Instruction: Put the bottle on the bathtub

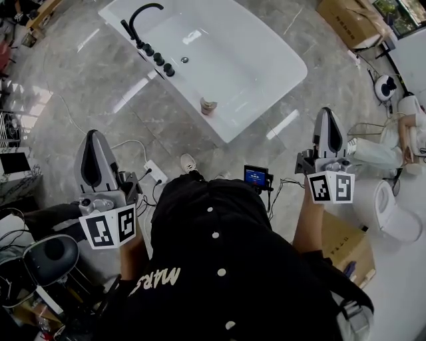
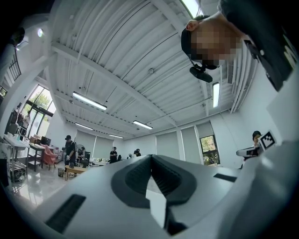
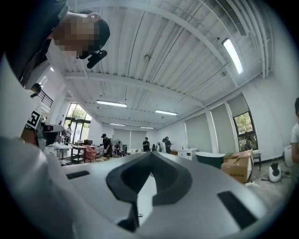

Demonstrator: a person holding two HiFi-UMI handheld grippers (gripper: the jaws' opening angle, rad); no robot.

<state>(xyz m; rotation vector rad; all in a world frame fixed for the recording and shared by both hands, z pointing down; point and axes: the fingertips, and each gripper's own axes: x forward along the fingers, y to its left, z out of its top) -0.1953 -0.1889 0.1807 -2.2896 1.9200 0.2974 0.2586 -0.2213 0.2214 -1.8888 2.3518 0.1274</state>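
Note:
A small brownish bottle [image 1: 208, 105] stands on the near rim of the white bathtub [image 1: 266, 50], seen only in the head view. Both grippers are held up on either side of the person's body, well short of the tub, and point toward the ceiling. The left gripper [image 1: 93, 134] is shut with nothing between its jaws; in its own view the left gripper [image 2: 150, 157] shows its tips meeting. The right gripper [image 1: 326, 112] is likewise shut and empty, and the right gripper [image 3: 150, 154] has its tips touching in its own view.
A black faucet [image 1: 141, 18] with knobs sits on the tub's left rim. A toilet [image 1: 394, 214], cardboard boxes [image 1: 347, 20] and a stool [image 1: 50, 257] ring the spot. A power strip [image 1: 156, 172] and a small screen device [image 1: 255, 176] lie on the grey floor. People stand far off.

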